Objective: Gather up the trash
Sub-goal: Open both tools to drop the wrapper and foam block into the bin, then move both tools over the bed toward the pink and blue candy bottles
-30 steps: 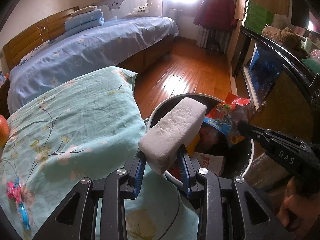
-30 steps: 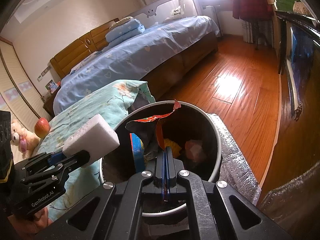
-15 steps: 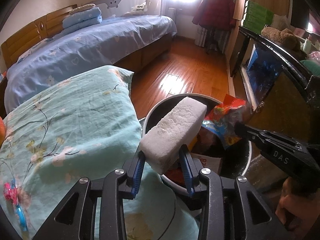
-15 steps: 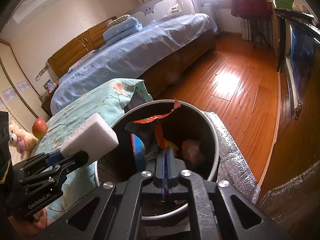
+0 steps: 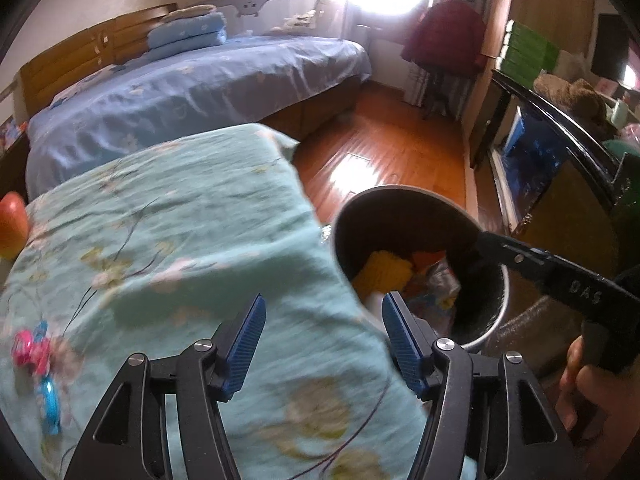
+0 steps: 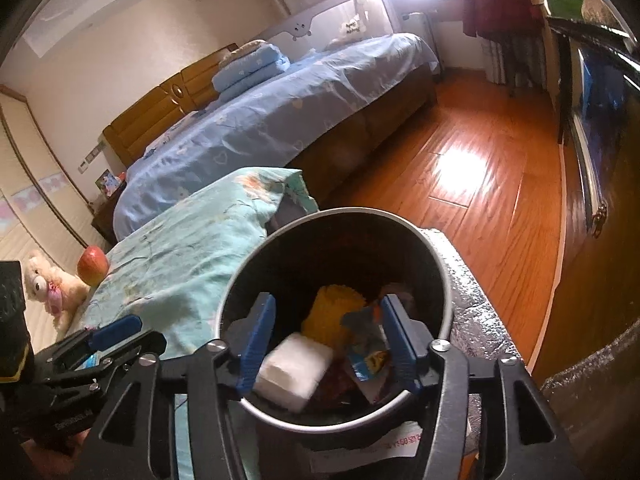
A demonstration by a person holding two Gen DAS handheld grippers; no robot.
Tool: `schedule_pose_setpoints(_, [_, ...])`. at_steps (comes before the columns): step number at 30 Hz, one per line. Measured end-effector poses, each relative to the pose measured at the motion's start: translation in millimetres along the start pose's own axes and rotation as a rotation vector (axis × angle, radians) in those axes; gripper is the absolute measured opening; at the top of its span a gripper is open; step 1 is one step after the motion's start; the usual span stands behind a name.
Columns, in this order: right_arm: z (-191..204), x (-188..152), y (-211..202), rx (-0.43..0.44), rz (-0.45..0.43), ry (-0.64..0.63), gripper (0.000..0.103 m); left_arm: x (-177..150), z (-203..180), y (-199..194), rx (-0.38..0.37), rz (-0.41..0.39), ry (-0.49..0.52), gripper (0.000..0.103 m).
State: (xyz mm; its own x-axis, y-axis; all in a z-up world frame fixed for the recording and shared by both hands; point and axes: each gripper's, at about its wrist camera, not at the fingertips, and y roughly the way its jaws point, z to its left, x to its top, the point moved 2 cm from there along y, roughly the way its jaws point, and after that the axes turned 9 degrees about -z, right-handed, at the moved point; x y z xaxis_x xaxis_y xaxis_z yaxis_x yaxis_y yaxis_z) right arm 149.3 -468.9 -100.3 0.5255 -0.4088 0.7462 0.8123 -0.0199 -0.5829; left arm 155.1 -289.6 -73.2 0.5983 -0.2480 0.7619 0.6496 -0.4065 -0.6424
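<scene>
1. Left gripper (image 5: 322, 340) has just been opening: jaws wide, nothing between them, over the teal floral cloth (image 5: 180, 240) left of the trash bin (image 6: 438, 264).
2. Right gripper (image 6: 326, 344), likewise just opened and empty, hangs over the bin.
3. The white foam block (image 6: 294, 368), earlier clamped, now lies inside the bin beside the snack wrapper (image 6: 366, 350).

Bin (image 6: 438, 276): dark inside, pale grey rim. White block (image 6: 294, 370), yellow sponge (image 6: 330, 312). Cover (image 5: 160, 240): teal, floral print. Bedspread (image 6: 260, 120): blue, pale hearts. Apple (image 6: 93, 265): red-orange. Floor (image 6: 480, 168): orange-brown wood.
</scene>
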Motion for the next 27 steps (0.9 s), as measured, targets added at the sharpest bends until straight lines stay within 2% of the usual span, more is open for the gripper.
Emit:
schedule_pose_setpoints(17, [76.4,-31.5,3.0,0.129,0.042,-0.062,0.079,-39.9,74.9,-69.0,0.103,-0.036,-0.092,0.061])
schedule_pose_setpoints(27, [128.4,-54.8,7.0,0.206,0.081,-0.120,0.081,-63.3,129.8,-115.8,0.183,-0.074,-0.124,0.061])
